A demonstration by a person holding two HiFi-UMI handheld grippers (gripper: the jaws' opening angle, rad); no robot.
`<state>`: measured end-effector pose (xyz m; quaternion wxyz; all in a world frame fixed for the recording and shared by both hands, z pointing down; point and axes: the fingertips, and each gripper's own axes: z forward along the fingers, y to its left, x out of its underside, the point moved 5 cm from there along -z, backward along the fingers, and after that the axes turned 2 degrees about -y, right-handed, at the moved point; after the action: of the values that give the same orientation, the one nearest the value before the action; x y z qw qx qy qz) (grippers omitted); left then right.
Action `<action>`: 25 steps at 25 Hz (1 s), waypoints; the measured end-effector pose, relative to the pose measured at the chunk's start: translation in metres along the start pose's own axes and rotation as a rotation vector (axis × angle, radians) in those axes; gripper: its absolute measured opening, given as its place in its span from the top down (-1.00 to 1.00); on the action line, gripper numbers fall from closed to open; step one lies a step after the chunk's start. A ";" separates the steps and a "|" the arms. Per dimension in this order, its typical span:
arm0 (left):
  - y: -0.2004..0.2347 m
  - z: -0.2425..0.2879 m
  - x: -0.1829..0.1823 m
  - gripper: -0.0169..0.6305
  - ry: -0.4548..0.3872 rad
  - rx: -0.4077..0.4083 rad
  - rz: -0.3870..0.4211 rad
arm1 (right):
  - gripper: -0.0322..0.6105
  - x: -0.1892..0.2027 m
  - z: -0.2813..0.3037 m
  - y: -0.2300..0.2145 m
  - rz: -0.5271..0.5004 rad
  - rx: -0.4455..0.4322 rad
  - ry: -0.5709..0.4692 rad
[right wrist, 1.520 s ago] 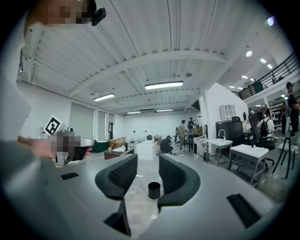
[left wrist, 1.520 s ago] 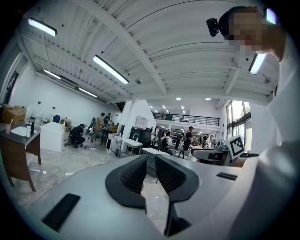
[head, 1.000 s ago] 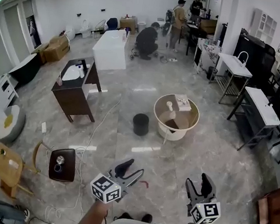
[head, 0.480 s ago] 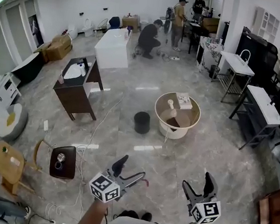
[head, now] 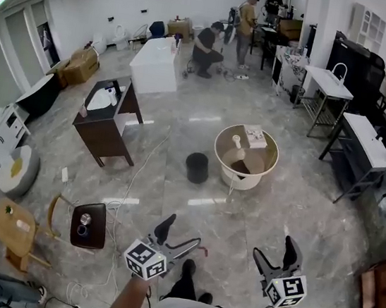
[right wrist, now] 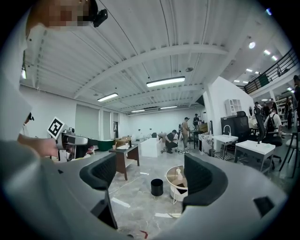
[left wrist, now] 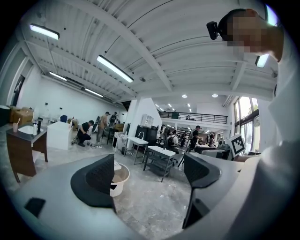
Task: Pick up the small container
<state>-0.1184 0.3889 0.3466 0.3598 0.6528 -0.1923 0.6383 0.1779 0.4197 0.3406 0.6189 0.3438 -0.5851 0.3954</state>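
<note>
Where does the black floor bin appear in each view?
Head view: black bin, centre, left of the round cream table.
Left gripper view: not seen; only the table shows, beside the left-hand jaw.
Right gripper view: bin low between the jaws, left of the table.
Shared landmark: the table.

Bright, even light from ceiling strip lamps (left wrist: 115, 69) fills the hall. Pale streaks of glare lie on the polished floor (head: 200, 202) just before and beyond the round table (head: 244, 157), whose shadow is soft. Fisheye distortion bends walls far from the table, and both gripper views fall to black at their corners.
</note>
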 end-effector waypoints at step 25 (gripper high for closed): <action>0.208 0.166 -0.038 -0.49 0.078 0.130 -0.008 | -0.53 -0.009 0.222 -0.066 0.024 0.152 0.077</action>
<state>-0.1554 0.1237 0.3683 0.3263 0.6504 -0.1336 0.6728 0.1366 0.1915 0.3513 0.6081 0.3673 -0.5335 0.4590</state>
